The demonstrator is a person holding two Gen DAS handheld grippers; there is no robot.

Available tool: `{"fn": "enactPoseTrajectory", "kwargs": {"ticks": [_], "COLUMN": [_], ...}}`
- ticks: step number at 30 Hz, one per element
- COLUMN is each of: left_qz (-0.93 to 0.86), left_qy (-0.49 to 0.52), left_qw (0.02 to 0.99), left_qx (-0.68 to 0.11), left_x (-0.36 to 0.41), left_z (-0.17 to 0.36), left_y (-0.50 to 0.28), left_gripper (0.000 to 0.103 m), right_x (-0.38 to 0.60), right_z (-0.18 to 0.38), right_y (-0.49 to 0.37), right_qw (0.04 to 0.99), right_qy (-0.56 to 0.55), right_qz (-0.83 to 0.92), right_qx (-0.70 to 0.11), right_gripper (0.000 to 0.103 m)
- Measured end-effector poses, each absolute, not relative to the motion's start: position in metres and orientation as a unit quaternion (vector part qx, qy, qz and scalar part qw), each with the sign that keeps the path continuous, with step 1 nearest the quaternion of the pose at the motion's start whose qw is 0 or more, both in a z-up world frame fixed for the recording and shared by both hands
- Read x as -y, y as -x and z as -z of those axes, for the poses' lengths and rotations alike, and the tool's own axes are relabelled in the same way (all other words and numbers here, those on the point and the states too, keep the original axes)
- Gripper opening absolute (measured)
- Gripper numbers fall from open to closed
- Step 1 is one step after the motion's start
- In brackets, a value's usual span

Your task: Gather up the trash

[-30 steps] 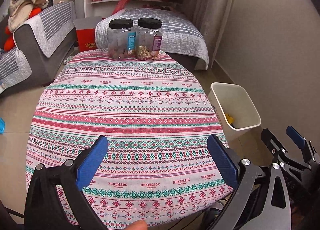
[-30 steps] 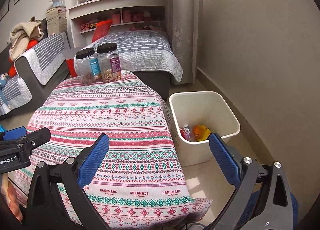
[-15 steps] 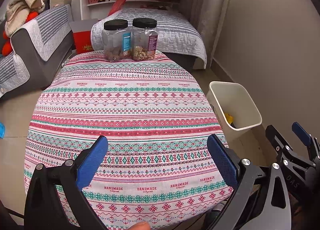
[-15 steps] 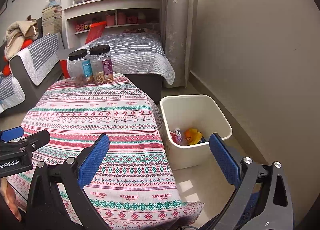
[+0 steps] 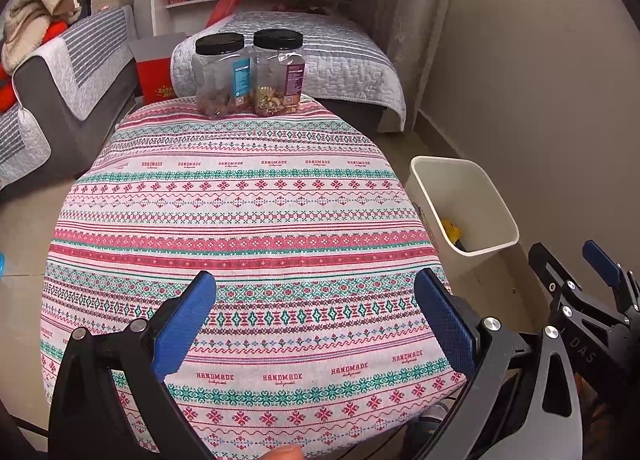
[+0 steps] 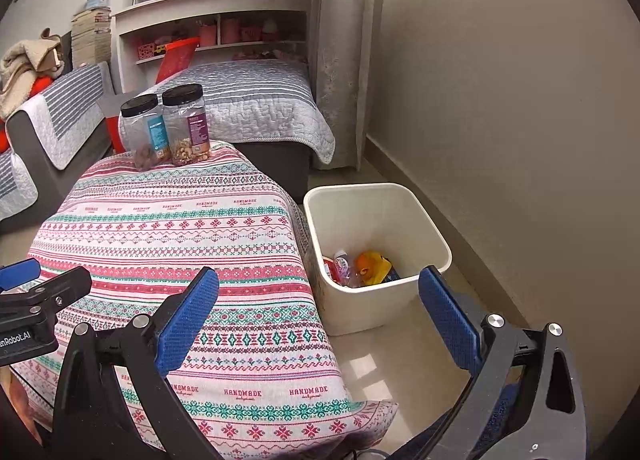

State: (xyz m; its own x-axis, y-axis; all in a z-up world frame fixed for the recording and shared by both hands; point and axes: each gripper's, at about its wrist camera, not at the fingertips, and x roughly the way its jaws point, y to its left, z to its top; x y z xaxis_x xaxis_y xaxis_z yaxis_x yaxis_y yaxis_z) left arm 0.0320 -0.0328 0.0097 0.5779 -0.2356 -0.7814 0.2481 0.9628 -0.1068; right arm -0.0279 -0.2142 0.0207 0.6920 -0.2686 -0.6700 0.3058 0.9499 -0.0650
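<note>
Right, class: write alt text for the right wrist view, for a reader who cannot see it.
An open, empty right gripper hangs above a table's patterned cloth and a white bin on the floor beside it, which holds a small bottle and yellow-orange trash. Two black-lidded jars stand at the cloth's far end, and the left gripper shows at the left edge.
</note>
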Motion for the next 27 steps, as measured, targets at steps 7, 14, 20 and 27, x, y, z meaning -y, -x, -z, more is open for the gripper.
{"fn": "enactPoseTrajectory", "kwargs": {"ticks": [7,14,20,27], "left_qz": [0.143,0.146,0.156,0.155], "left_qy": [-0.007,-0.009,-0.008,-0.002], "left_qw": [0.888,0.888,0.886,0.882], "left_qx": [-0.437,-0.436,-0.437,-0.444], "left_x": [0.0337,0.0349,0.0373,0.0362], "left_z": [-0.0097,-0.0108,-0.0109,-0.0088], "left_y": [-0.0301,-0.0301,-0.0297,-0.032], "left_gripper": [0.096,0.096,0.096,0.096], "right_x": [0.2134,0.2134,0.2131,0.2134], "right_z": [-0.019,-0.0189,-0.0192,-0.0195], "right_y": [0.0272,0.0275,0.0269,0.0275], "right_qw": [0.918,0.917,0.916,0.916], "right_qy": [-0.021,-0.021,-0.02,-0.021], "right_qz": [0.161,0.166,0.168,0.169], "right_qx": [-0.363,-0.363,-0.364,-0.363], "right_gripper": [0.096,0.096,0.096,0.096]}}
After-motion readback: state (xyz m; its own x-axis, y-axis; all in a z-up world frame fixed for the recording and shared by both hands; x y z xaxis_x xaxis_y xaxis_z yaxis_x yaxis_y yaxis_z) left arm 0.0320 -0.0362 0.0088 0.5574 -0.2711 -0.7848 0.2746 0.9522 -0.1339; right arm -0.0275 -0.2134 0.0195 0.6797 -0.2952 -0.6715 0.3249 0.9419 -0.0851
